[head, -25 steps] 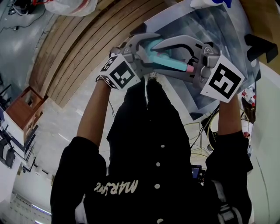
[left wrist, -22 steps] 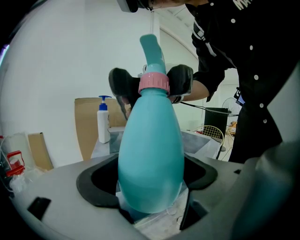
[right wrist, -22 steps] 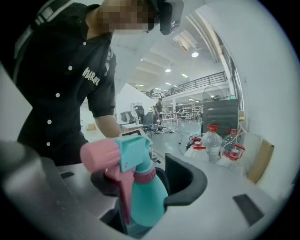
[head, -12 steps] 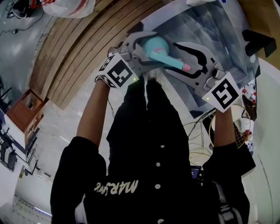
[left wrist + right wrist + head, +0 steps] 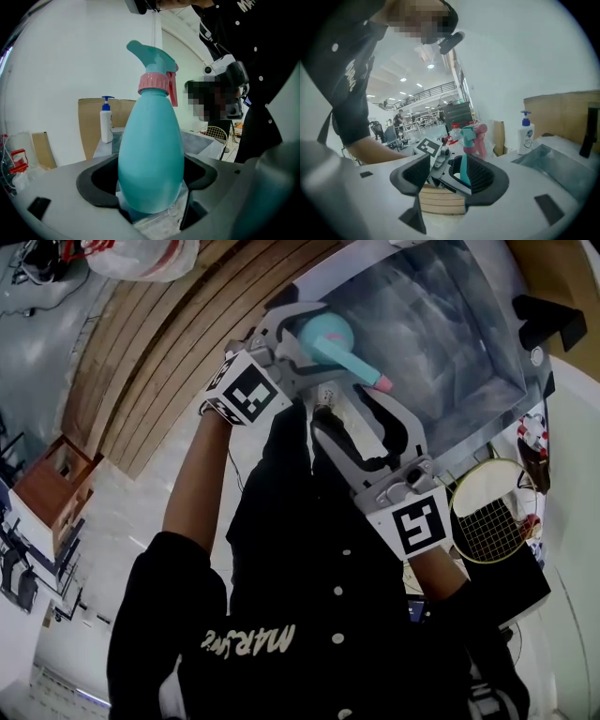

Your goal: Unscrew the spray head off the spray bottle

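The left gripper [image 5: 151, 180] is clamping the smooth, teal, egg-shaped plastic spray bottle [image 5: 150, 140] upright in open air, its ribbed pink collar [image 5: 153, 83] and teal spray head [image 5: 152, 58] on. The right gripper [image 5: 342, 413] is hanging clear of it, its ribbed black jaws apart and empty, having just been closing slightly.

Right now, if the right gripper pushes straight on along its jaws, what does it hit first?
Probably the left gripper, shut on the spray bottle dead ahead; depth is unclear. The right gripper's jaws, just closing slightly, stand open and empty.
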`<state>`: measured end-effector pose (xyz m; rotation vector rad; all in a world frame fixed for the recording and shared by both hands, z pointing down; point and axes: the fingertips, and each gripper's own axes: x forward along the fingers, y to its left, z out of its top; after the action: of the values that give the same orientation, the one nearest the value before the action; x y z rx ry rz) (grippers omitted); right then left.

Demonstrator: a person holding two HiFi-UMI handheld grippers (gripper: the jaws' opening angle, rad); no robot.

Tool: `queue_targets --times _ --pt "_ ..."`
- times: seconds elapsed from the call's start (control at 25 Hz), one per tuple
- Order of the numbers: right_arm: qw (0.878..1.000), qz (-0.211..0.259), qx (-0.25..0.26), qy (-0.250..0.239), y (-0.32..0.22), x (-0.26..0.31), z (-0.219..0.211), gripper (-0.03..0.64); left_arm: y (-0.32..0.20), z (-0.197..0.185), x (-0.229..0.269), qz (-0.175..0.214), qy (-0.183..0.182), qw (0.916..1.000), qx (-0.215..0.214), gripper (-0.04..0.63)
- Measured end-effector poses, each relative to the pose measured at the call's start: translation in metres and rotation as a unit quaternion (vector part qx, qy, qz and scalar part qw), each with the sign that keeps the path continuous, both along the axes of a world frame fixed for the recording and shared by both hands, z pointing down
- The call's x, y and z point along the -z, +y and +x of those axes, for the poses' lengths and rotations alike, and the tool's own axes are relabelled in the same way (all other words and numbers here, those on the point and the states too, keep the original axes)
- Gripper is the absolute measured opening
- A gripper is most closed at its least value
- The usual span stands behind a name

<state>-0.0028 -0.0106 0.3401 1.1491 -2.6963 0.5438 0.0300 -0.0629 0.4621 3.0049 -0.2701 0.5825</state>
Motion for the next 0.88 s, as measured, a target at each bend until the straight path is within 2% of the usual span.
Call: queue_targets --times 0.12,0.28,0.44,0.88 --pt "0.999 -0.006 -0.032 0.000 -0.006 0.002 -0.005 0.270 0.001 0.002 -0.001 -0.001 -0.002 1.0000 0.003 0.410" --pt "0.998 0.012 -0.043 0.041 -0.016 0.008 -0.012 0.290 0.000 0.001 -0.001 0.001 -0.004 1.0000 0.004 0.410" --pt "0.996 0.000 -0.066 0.067 -0.026 0.001 -0.007 0.305 0.001 0.001 -0.001 0.002 -0.006 1.0000 0.005 0.410" --pt "0.994 0.013 -0.060 0.095 -0.050 0.000 -0.017 0.307 0.002 0.002 -0.001 0.006 -0.010 0.9999 0.004 0.410"
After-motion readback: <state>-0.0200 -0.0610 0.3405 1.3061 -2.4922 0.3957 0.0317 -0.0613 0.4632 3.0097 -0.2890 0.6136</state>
